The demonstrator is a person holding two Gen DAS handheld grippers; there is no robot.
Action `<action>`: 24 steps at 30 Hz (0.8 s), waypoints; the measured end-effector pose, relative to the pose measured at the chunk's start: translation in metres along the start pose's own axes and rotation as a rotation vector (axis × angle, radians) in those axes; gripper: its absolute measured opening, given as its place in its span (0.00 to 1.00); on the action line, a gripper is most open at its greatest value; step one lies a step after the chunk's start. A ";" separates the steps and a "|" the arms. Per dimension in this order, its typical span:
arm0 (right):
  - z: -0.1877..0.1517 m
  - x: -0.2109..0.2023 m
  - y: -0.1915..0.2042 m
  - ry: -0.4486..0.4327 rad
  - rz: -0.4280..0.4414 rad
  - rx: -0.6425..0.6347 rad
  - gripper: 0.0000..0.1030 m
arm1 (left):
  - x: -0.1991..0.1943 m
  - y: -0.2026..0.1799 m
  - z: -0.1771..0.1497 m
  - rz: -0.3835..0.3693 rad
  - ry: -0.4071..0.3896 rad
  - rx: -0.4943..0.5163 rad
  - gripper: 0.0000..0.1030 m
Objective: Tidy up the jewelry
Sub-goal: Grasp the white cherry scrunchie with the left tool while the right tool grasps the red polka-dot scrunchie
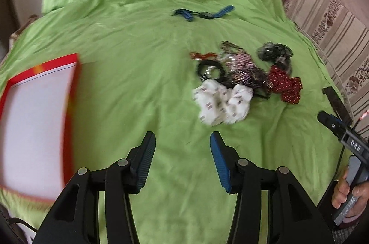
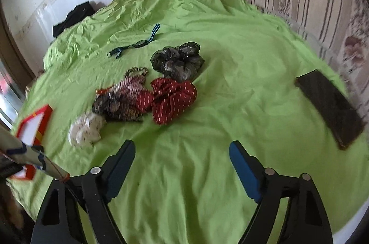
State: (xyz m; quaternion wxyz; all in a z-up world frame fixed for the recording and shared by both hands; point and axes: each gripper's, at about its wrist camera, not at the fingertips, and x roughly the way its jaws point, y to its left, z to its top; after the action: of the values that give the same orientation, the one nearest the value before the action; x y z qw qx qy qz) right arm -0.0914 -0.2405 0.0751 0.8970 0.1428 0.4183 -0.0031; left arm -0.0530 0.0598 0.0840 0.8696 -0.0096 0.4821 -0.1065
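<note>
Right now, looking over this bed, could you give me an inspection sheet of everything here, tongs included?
Surface: wrinkled lime-green bedsheet, spread over a bed.
Job's things: a heap of hair accessories: white printed fabric scrunchie, red dotted fabric scrunchie, dark sheer grey scrunchie, striped pink-brown scrunchie, black elastic hair band; red-rimmed white cardboard box lid lying apart to the left.
Clutter: blue-strapped swimming goggles; flat dark phone-like slab; black garment at the bed's far edge.
Grippers: left tongs and right tongs both open, holding nothing, above bare sheet.
Cables: nothing seen.
Surroundings: striped floral sofa, white wall.
</note>
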 end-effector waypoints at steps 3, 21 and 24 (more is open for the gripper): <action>0.015 0.013 -0.007 0.007 0.040 0.048 0.83 | 0.025 -0.006 0.017 -0.045 0.029 0.004 0.47; 0.042 0.072 -0.001 0.101 0.118 0.114 0.08 | 0.071 -0.027 0.031 -0.170 0.113 -0.032 0.07; 0.041 0.048 0.004 0.062 0.108 0.098 0.07 | 0.038 -0.023 0.028 -0.180 0.061 -0.034 0.07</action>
State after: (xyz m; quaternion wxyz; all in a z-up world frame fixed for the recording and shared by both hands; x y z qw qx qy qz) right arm -0.0291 -0.2418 0.0652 0.8745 0.2089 0.4368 0.0292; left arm -0.0145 0.0275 0.0699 0.8412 -0.0643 0.5071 -0.1762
